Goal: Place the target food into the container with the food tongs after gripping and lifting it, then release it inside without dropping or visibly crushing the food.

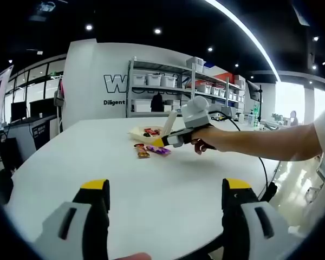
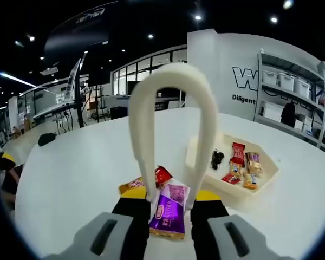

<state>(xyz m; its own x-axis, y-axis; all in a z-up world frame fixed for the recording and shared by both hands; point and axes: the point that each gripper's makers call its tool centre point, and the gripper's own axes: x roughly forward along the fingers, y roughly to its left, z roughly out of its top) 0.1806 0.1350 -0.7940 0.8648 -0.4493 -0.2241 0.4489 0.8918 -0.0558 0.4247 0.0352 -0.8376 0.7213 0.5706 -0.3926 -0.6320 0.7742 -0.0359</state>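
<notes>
We see the purple snack packet point(image 2: 168, 212) lying flat on the white worktop point(image 2: 86, 179), its long axis running away from the right gripper point(image 2: 170, 208), near end toward us. The gripper's jaws are closed on the white food tongs point(image 2: 170, 97), whose two arms come down on either side of the packet's far end; we cannot tell whether the tips actually pinch it. One red-and-orange packet point(image 2: 151, 181) lies just beside the purple one, toward the worktop's middle.

The shallow cream container point(image 2: 260, 187) sits near these, farther toward the shelving side, and holds about five small items: a dark one, two red ones and two tan ones. Nothing stands between the packet and the container.

From the left gripper view, we see the left gripper point(image 1: 165, 203) hovering wide open above bare worktop near its edge, well apart from the food. Across the worktop a hand point(image 1: 214, 140) holds the right gripper over the two packets. Shelving point(image 1: 173, 86) with white bins stands behind.
</notes>
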